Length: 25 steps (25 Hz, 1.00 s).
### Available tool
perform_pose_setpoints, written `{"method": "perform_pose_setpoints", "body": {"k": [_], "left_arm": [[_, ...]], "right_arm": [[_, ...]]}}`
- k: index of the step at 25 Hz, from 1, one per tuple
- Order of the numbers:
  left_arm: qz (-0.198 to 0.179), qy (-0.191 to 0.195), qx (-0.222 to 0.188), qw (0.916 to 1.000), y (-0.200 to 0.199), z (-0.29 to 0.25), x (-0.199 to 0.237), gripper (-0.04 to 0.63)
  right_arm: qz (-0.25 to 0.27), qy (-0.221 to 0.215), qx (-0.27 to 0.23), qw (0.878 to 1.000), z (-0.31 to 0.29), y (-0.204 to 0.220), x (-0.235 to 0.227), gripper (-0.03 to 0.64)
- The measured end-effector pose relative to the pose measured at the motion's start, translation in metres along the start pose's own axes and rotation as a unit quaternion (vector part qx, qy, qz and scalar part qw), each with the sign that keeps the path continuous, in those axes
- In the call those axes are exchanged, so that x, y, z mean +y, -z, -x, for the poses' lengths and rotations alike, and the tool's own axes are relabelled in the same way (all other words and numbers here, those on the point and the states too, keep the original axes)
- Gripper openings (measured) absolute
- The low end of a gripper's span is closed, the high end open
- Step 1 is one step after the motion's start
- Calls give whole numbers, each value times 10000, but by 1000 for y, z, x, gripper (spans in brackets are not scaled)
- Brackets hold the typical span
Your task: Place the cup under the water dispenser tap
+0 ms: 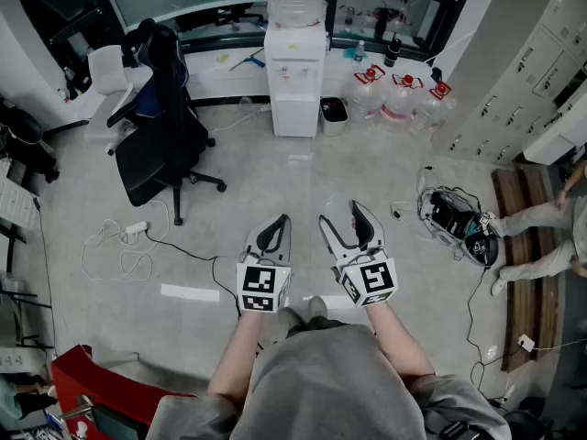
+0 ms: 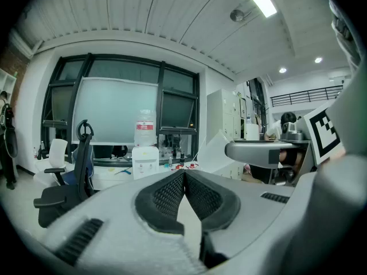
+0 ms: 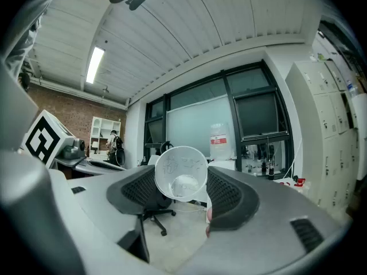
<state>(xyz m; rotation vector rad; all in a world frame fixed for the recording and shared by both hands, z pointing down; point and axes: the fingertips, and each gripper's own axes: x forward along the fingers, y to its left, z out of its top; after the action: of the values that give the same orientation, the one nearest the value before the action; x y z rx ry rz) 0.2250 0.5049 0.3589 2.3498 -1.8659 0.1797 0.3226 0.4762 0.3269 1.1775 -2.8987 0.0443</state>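
Note:
The white water dispenser (image 1: 295, 71) with a bottle on top stands against the far wall, several steps ahead across the floor. It also shows in the left gripper view as the dispenser (image 2: 145, 159), and its bottle (image 3: 218, 143) rises behind the jaws in the right gripper view. My right gripper (image 1: 341, 214) is held level and is shut on a clear plastic cup (image 3: 181, 172), whose open mouth faces the camera. My left gripper (image 1: 281, 222) is beside it, its jaws shut tip to tip (image 2: 184, 174) with nothing between them.
A black office chair (image 1: 165, 140) stands left of the way to the dispenser. Water jugs (image 1: 404, 94) and a small bin (image 1: 333, 113) sit right of it. Cables (image 1: 128, 244) lie on the floor at left, gear (image 1: 459, 218) and a seated person's legs (image 1: 541, 236) at right.

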Motion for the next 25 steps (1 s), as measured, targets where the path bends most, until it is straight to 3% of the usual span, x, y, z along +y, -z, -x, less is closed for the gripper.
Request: {"method": "perform_pose_setpoints", "body": {"k": [17, 25], "left_arm": [[-78, 100, 183, 9998, -2, -53, -41, 9], [-204, 29, 331, 9992, -1, -84, -37, 10]], "right_arm": [[-132, -36, 203, 9997, 6, 17, -55, 284], [-374, -2, 150, 9992, -14, 28, -85, 284]]}}
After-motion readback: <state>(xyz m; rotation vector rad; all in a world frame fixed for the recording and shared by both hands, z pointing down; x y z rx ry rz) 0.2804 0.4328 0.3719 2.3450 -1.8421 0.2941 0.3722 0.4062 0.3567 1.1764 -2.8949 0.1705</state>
